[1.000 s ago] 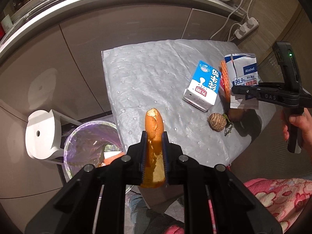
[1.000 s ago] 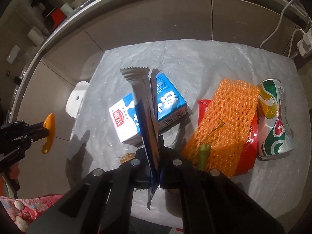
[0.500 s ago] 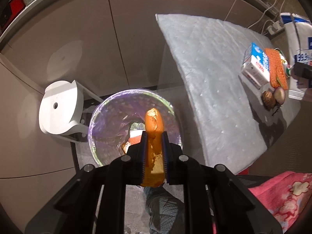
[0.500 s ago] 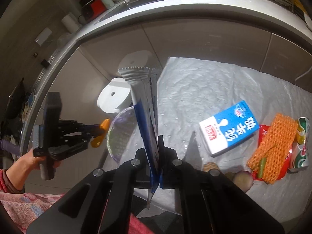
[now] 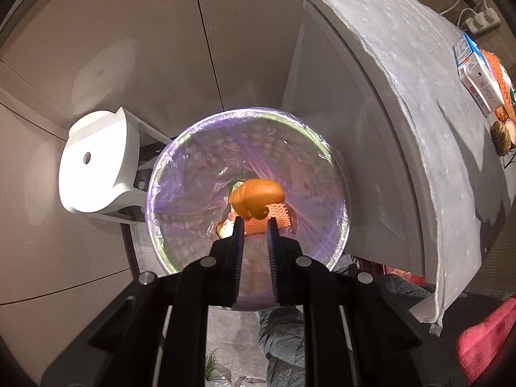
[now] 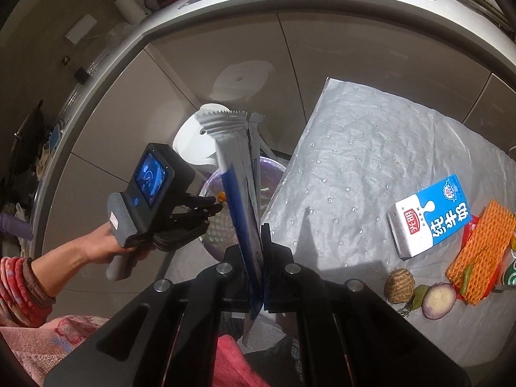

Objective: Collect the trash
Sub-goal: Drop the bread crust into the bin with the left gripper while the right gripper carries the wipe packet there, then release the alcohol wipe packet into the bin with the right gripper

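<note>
My left gripper [image 5: 254,222] hangs over the round trash bin [image 5: 180,142] lined with a clear purple bag. Its jaws stand apart, and the orange piece of bread [image 5: 257,198] sits loose just past the fingertips, over the bin. Orange foam net [image 5: 269,221] lies in the bin. My right gripper [image 6: 256,235] is shut on a blue and white wipes packet [image 6: 237,174], held upright beside the table's left edge. The left gripper [image 6: 213,208] and the bin [image 6: 213,229] also show in the right wrist view.
On the grey padded table [image 6: 371,148] lie a blue milk carton [image 6: 432,216], orange foam net [image 6: 480,248], a green can [image 6: 511,271], a brown husk ball [image 6: 399,285] and half an onion [image 6: 438,300]. A white stool [image 5: 93,167] stands left of the bin.
My left gripper swung from the table to over the bin and opened, letting go of the bread. My right gripper carried the wipes packet left toward the bin.
</note>
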